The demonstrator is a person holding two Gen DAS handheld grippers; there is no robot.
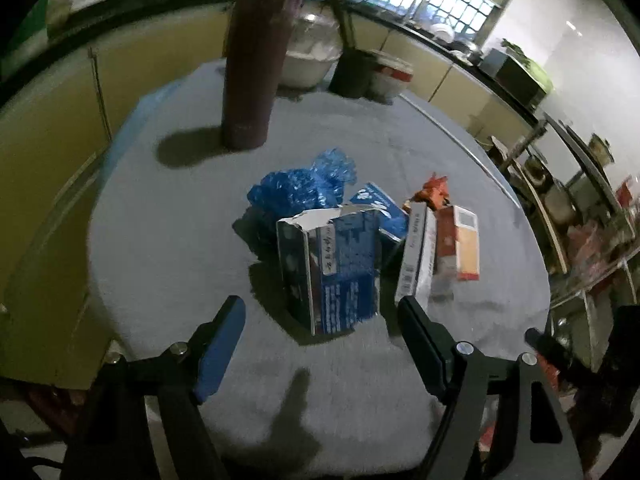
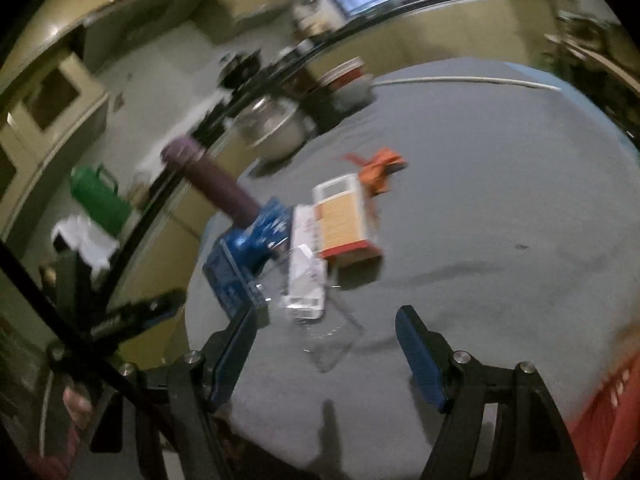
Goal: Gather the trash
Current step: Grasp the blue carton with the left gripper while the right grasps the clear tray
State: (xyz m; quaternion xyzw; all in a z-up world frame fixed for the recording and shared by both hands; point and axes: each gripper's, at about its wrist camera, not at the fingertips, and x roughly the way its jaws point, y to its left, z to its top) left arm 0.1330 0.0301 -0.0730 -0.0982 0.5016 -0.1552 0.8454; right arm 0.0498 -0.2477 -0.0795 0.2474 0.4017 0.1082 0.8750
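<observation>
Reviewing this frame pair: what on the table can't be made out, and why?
- Print on the torn blue carton: left wrist view, too small and soft.
- Orange wrapper: right wrist view, motion blur hides its shape.
- Clear plastic piece: right wrist view, transparent and blurred, outline uncertain.
- Maroon bottle: left wrist view, top cut off by the edge.
- Blue crumpled bag: left wrist view, lower part hidden behind the carton.
</observation>
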